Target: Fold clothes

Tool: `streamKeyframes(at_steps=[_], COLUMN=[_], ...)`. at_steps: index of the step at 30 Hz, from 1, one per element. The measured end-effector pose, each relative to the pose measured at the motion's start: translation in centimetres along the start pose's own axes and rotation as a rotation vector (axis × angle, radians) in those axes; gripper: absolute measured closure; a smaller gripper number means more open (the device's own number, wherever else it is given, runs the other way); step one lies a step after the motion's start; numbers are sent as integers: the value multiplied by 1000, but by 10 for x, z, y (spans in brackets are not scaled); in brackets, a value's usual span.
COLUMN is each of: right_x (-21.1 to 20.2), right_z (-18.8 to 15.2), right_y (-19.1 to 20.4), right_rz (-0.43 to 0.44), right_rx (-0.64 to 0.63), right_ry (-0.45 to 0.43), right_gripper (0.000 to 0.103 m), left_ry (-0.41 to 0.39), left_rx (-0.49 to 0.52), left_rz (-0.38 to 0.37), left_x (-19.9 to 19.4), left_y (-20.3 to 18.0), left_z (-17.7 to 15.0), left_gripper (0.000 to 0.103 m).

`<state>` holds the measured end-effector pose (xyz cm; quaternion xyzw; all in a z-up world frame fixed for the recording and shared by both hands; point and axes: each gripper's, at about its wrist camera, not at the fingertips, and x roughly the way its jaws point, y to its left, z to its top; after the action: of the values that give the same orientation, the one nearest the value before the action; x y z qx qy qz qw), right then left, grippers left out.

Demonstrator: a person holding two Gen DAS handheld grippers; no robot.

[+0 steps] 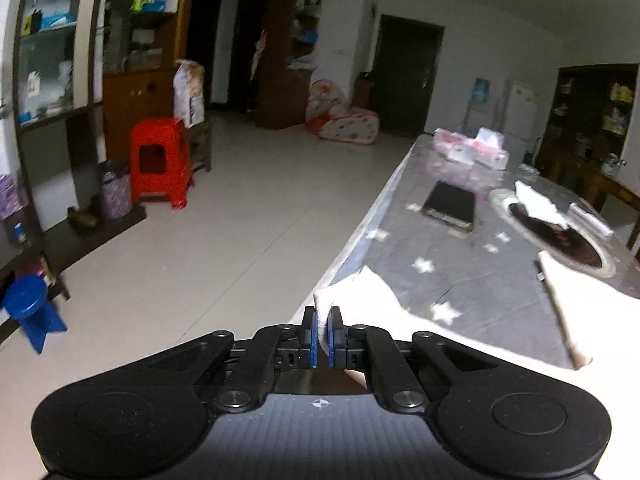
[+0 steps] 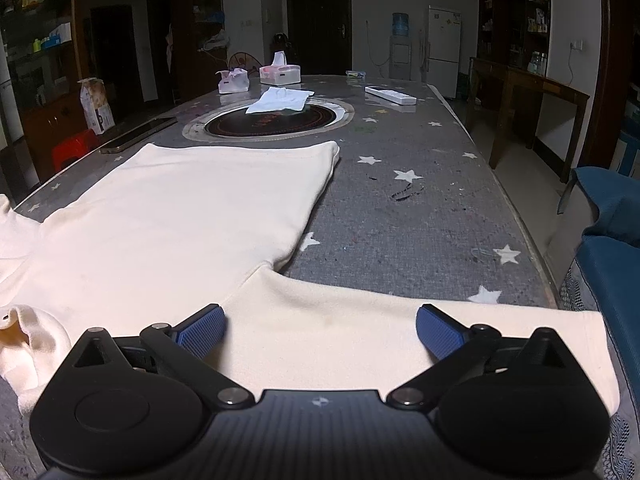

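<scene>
This is a lived-in home, a large dining or living room. A long desk (image 2: 400,208) under a grey cloth printed with stars has a round hotplate (image 2: 276,120) set into its middle, with a tissue box (image 2: 280,72), a phone (image 2: 140,130) and a white remote (image 2: 390,95) lying on it. A white fridge (image 2: 442,50) and a water dispenser (image 2: 400,52) stand by the far wall beside a dark door (image 2: 318,24). Wooden cabinets (image 1: 144,60) hold household clutter, and a red plastic stool (image 1: 162,160) stands on the pale tiled floor (image 1: 220,220).
</scene>
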<state>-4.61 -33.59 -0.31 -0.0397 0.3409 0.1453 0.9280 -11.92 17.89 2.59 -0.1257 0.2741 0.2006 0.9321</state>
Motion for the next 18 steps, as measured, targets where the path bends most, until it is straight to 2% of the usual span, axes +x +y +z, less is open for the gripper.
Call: streamKeyframes(at_steps=[3, 7, 11, 14, 18], right_x=[0, 0, 0, 0, 0], right_z=[0, 0, -1, -1, -1], right_y=[0, 0, 0, 0, 0], right_rz=[-1, -2, -2, -2, -2], right_rx=[-1, -3, -2, -2, -2], right_ry=[0, 1, -1, -1, -1], right_gripper=[0, 0, 0, 0, 0], left_ry=[36, 37, 17, -7, 22], left_rx=[10, 0, -8, 21, 71], left_rz=[11, 34, 47, -12, -141], left_x=[5, 6, 1, -8, -8], left_y=[3, 6, 2, -15, -42], left_z=[-9, -6, 1, 2, -4], left_gripper=[97, 88, 89, 89, 88])
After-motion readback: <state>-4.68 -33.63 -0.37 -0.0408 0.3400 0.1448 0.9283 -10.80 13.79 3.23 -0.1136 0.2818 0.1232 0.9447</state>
